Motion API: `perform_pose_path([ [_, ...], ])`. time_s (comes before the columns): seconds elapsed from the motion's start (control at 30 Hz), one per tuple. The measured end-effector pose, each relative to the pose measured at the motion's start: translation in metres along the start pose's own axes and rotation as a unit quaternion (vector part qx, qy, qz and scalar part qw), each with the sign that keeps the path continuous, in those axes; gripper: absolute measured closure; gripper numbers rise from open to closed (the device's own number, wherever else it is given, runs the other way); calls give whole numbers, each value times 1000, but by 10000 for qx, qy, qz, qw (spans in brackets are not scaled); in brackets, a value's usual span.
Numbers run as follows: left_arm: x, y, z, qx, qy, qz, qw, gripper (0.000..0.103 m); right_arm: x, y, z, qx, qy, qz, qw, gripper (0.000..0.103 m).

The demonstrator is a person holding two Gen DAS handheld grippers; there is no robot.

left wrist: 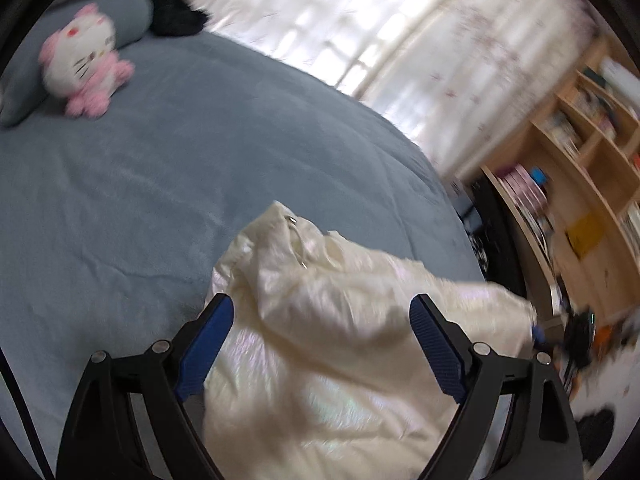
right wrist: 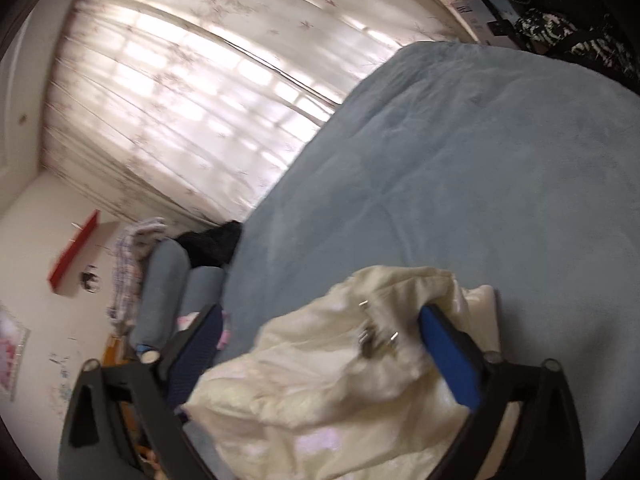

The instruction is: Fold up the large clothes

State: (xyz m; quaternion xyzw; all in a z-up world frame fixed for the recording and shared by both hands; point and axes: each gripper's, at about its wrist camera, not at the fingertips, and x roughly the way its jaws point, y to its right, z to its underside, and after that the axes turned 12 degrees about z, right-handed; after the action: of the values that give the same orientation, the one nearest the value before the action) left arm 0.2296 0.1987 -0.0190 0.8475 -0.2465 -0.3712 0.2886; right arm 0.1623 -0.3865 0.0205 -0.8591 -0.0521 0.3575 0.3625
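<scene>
Now both my tongs, left gripper [left wrist: 322, 308] and right gripper [right wrist: 320, 320], gape wide, gripping nothing, over a crumpled cream jacket [left wrist: 320, 340] lying near me on the blue bed [left wrist: 200, 140].

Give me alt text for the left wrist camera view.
A crumpled cream jacket lies on a blue-grey bed, under the open left gripper, whose blue pads stand apart. A pink and white plush toy sits by the pillows.

You're holding left gripper [left wrist: 322, 308] and right gripper [right wrist: 320, 320] angled downward, both with jaws spread wide, pads gripping nothing
</scene>
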Motion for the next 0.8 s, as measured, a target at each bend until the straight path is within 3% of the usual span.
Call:
perform_pose_path([
  [0.07,-4,0,5,340,-95,-49,9994,14,-6,-1,0,-186,74,102,9997,0],
  [0.13,-2,-2,8,574,-222,-205,9979,14,-9,-3,1,-657,191,481,9965,0],
  [0.37,40,-31,7,821,-1010,-679,9892,14,23,15,14,-1817,-21,1165,9764,0],
  [0.53,70,-57,-3,525,-1220,-332,9906,14,54,27,14,-2104,-255,907,9731,0],
  [0.63,80,-69,-7,256,-1228,35,9921,14,81,28,13,-2229,-677,622,9705,0],
  [0.73,85,-77,-8,-6,-1010,305,9944,15,110,28,15,-2307,-1037,790,9642,0],
  [0.77,85,-78,-8,-55,-855,319,9958,22,118,29,15,-2234,-1156,799,9645,0],
  [0.8,84,-77,-8,-67,-758,331,9965,39,126,31,15,-2102,-1233,811,9665,0],
])
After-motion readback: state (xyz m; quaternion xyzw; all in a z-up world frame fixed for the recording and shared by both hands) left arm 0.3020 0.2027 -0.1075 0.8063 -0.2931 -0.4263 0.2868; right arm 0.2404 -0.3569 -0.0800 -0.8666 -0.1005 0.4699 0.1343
